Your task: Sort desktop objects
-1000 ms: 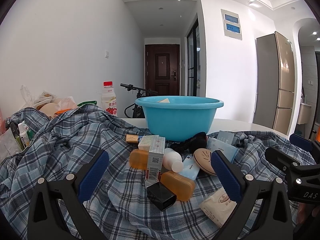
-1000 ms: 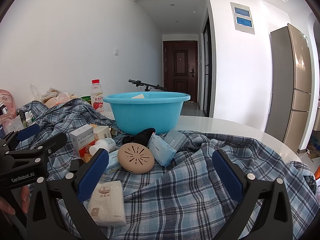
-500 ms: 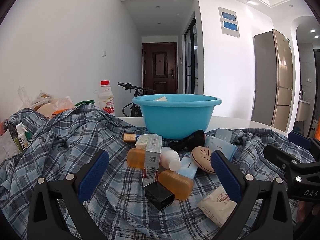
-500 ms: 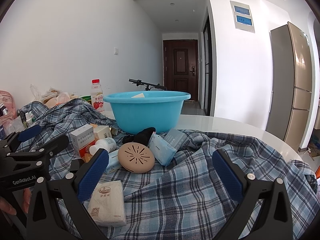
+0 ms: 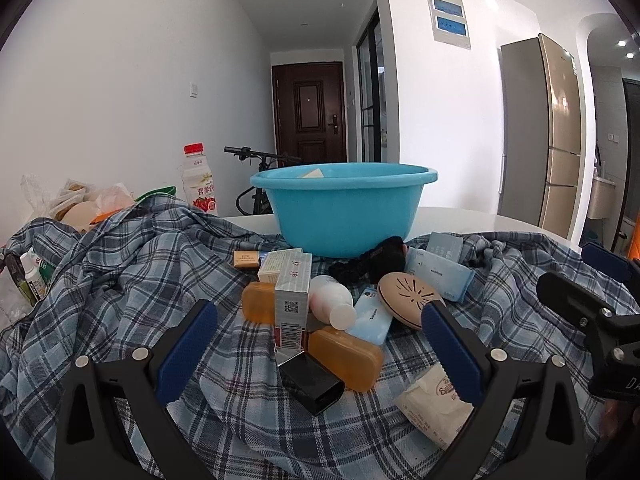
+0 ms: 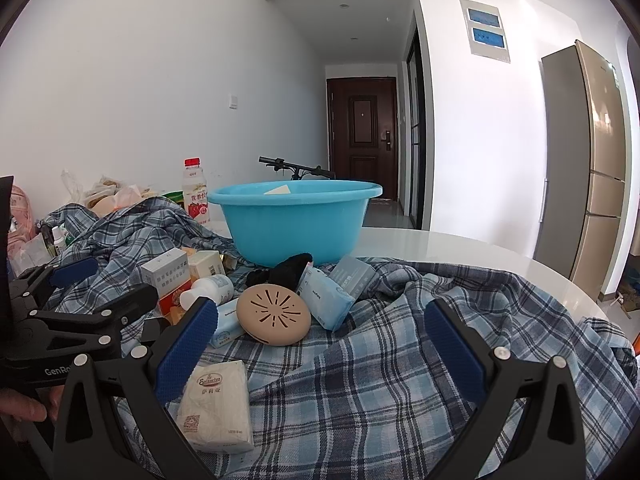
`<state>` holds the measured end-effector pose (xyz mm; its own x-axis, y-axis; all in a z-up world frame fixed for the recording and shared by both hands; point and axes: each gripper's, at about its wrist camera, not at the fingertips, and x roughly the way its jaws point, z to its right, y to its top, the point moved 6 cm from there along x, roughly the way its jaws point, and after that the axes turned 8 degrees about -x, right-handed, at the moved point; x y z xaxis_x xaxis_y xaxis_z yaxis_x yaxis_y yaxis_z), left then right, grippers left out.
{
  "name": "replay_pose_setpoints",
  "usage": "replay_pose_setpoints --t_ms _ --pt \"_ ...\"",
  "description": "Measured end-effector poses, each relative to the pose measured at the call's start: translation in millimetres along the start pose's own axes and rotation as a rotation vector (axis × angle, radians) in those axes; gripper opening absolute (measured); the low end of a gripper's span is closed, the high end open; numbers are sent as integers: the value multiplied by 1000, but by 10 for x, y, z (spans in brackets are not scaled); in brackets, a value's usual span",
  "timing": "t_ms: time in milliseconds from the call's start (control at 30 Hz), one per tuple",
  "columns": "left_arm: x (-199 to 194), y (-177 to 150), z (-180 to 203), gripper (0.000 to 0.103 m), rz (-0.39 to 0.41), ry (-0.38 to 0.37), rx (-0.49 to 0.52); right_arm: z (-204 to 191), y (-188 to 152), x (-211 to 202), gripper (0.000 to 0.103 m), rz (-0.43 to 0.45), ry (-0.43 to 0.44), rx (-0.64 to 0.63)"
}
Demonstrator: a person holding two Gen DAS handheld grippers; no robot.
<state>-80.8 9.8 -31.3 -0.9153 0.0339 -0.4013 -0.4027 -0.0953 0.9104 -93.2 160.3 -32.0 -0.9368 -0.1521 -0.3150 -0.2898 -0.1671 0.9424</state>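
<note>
White wall left; bottle (image 5: 199,184) at desk's far edge. Plaid cloth (image 5: 120,280) covers white desk (image 6: 460,248). Left gripper (image 5: 316,356) released, empty, above boxes (image 5: 294,292), orange cases (image 5: 346,358). Blue basin (image 5: 344,208) centre, behind pile. Right gripper (image 6: 320,354) released, empty, over cloth; tissue pack (image 6: 218,406) beside its left finger. Door (image 6: 362,136) down hallway; fridge (image 6: 592,160) right.

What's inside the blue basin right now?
Over the blue basin rim only a pale triangular corner shows, maybe paper or card. The wall hides everything lower, so other contents can't be seen.

Jumbled toiletries (image 5: 320,320) beside blue basin (image 5: 344,216)
</note>
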Motion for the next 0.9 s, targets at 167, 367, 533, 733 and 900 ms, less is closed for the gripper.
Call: replay_pose_setpoints --t_ms 167,367,533,733,900 --pt "171 69 -106 103 -71 1 -30 0 4 3 103 -5 5 2" --pt "397 157 -191 103 -147 -10 0 25 1 23 103 -16 11 17" --pt "576 156 -211 103 -224 -39 18 64 -13 48 103 -30 13 38" --pt "701 128 -204 103 -270 -50 25 51 -6 15 103 -22 -25 22" --pt "841 134 -219 103 -287 -11 60 -32 2 31 103 -29 -29 -25"
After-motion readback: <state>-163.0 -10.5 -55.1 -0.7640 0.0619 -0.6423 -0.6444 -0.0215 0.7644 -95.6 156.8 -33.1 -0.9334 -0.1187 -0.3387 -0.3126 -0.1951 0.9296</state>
